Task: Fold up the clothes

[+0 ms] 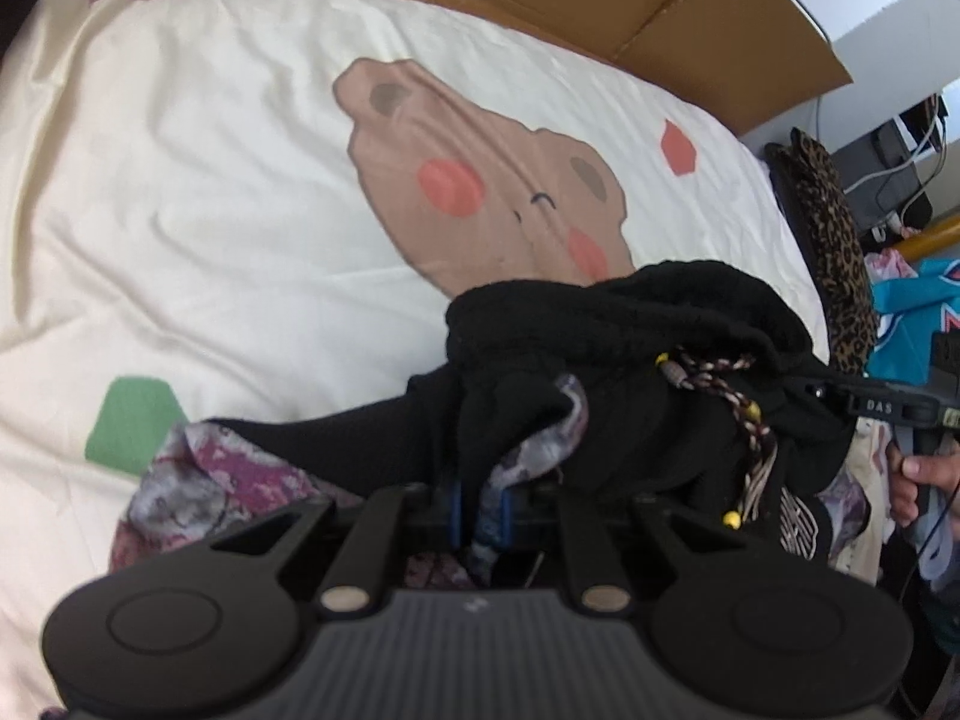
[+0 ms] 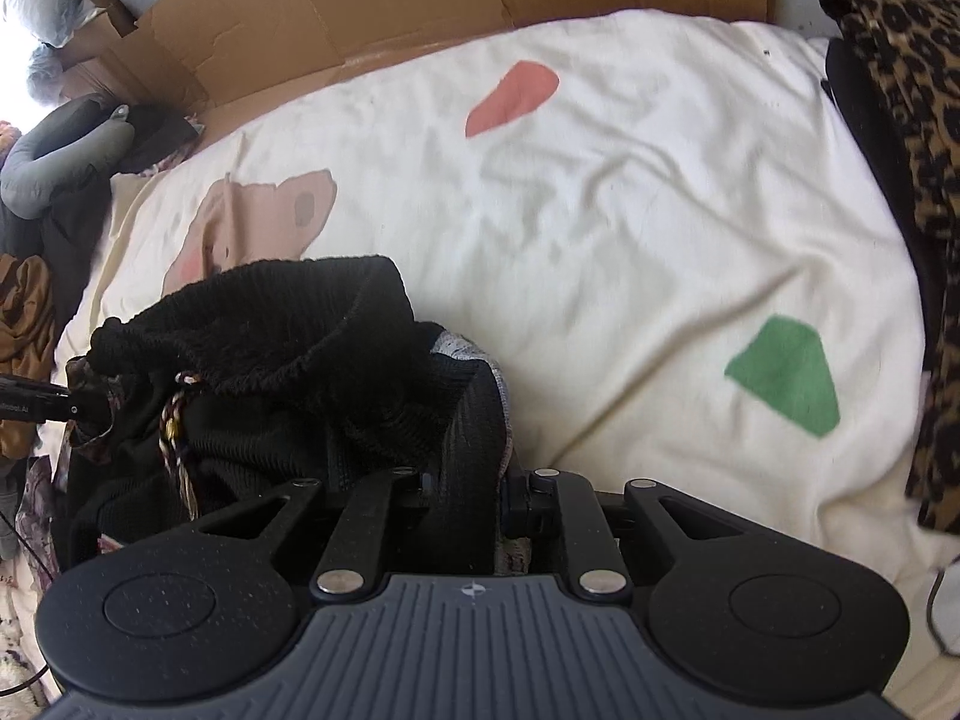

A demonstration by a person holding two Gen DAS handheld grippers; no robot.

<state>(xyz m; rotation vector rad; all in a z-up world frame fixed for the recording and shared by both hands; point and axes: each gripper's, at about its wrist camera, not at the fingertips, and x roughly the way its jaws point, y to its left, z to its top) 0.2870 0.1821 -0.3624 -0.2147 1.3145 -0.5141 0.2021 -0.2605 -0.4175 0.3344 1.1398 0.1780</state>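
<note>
Knitwear [image 1: 630,324], a black soft garment that looks thick and floppy, hangs bunched over the bed [image 1: 210,192] at 6 o'clock, each hand-held gripper (left [image 1: 483,516], right [image 2: 465,498]) clenched on its hem, the best hold.

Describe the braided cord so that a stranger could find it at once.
Start at the cream bedsheet with the bear print. Below the bear hangs a black knit garment. The braided cord runs down its front: cream, brown and black strands with yellow beads, the only cord on plain black knit.
</note>
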